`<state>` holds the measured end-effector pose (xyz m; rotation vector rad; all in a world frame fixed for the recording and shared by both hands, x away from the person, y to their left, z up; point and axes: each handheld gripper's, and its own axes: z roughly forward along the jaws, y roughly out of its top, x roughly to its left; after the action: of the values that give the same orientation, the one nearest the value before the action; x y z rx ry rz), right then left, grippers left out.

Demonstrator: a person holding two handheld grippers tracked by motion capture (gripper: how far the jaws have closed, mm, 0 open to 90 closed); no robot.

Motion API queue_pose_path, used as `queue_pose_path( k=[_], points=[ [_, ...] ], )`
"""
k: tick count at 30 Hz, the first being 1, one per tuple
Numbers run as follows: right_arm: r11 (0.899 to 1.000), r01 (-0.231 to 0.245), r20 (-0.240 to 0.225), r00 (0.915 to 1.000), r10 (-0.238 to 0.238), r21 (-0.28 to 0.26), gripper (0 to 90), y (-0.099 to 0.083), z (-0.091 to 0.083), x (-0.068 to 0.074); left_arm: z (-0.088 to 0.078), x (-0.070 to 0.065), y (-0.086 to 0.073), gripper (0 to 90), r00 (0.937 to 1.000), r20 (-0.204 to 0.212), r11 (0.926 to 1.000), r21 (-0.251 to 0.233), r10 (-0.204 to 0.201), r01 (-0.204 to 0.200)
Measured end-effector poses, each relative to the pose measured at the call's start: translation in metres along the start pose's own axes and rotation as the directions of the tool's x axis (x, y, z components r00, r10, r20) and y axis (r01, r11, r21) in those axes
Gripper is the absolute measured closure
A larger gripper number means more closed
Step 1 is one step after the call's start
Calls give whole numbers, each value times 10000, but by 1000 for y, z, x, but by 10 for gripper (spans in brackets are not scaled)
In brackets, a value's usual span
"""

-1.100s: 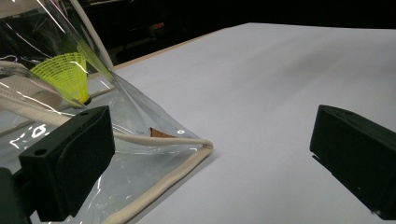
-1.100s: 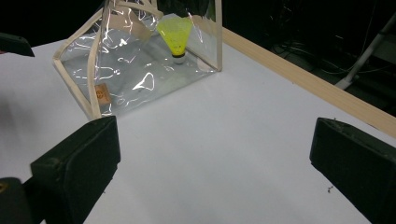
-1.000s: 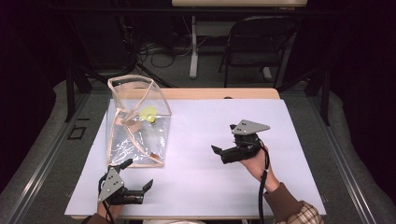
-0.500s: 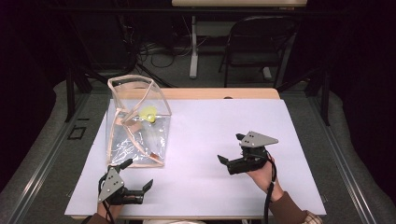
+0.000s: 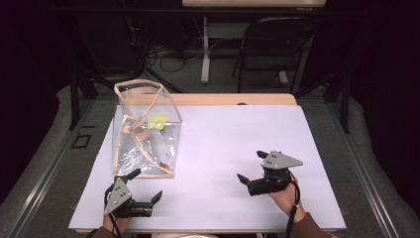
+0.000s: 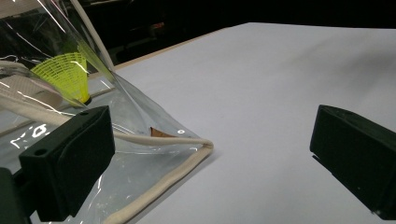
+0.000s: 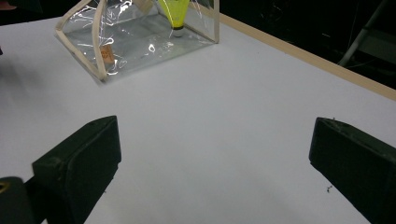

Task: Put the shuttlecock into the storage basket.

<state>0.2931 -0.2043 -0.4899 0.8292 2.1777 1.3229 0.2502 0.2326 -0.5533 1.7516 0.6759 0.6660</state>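
clear bag (image 6: 140, 154) cut off at left edge; shuttlecock (image 7: 175, 14) top cropped.

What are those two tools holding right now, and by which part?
Nothing is held. The left tool sits open beside the clear bag's near corner, with its jaws apart. The right tool is open over bare white table.

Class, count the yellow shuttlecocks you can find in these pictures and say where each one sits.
1. The yellow shuttlecock sits inside the clear plastic bag at the table's far left. Bag folds might hide others.
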Motion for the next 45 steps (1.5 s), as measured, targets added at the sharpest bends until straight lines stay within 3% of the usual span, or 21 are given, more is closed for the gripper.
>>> queue_pose_path(
  k=[21, 45],
  points=[
    [9995, 198, 320, 9993, -190, -232, 18, -41, -23, 4, 0, 0, 0, 0, 10000, -10, 10000, 31, 10, -10],
    [9910, 1202, 616, 9913, -1166, -593, 0, -72, -45, 15, 1, 0, 0, 0, 10000, -11, 9999, 88, 71, -71]
  ],
)
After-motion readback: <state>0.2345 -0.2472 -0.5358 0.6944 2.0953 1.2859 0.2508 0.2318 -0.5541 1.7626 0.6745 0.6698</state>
